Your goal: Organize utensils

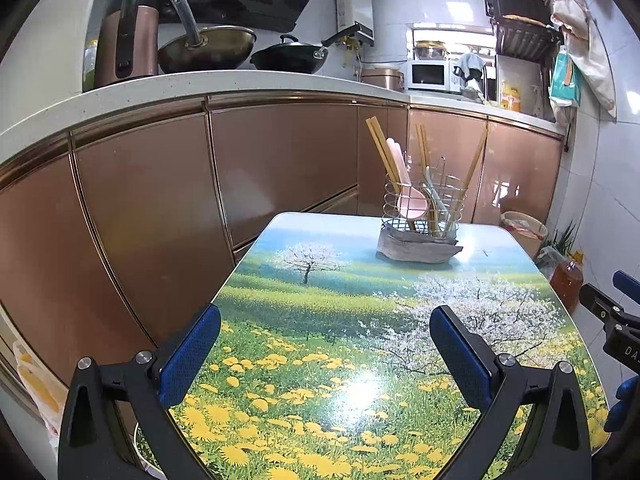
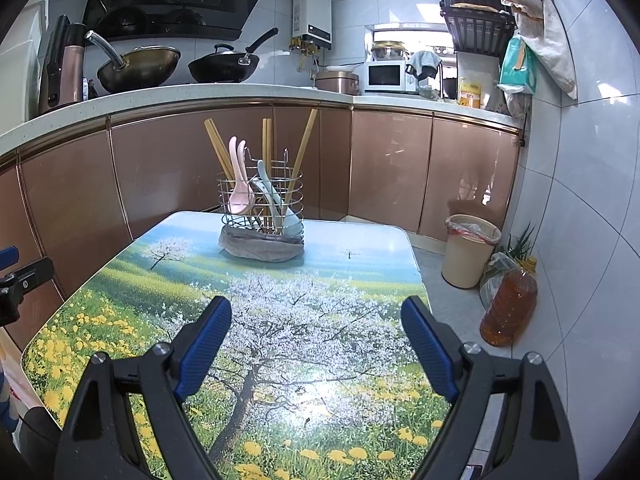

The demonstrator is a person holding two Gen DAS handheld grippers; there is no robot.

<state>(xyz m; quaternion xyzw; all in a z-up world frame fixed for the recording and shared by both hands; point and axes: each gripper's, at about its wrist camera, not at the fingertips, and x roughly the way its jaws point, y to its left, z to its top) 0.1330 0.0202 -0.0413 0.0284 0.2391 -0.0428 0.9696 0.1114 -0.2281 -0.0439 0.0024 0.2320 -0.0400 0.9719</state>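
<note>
Wire holder (image 2: 262, 204) stands on a grey cloth (image 2: 260, 246) at the table's (image 2: 120, 280) far end, already holding chopsticks (image 2: 216, 148), pink spoons (image 2: 240, 184) and a pale spoon (image 2: 276, 200). Left gripper (image 1: 325, 344) and right gripper (image 2: 316, 340) hover near the table's front edge, fingers apart, empty. No loose utensil shows on the table, so sorting looks nearly done; any next move likely means reaching forward to the holder. Woks and a microwave sit on the counter behind, well apart; nothing blocks the path.

One wire holder (image 2: 260, 204) on one table (image 2: 360, 248): two pink spoons (image 2: 239, 196), two pale blue spoons (image 2: 272, 196), several wooden chopsticks (image 2: 216, 148); two woks (image 2: 140, 66).
</note>
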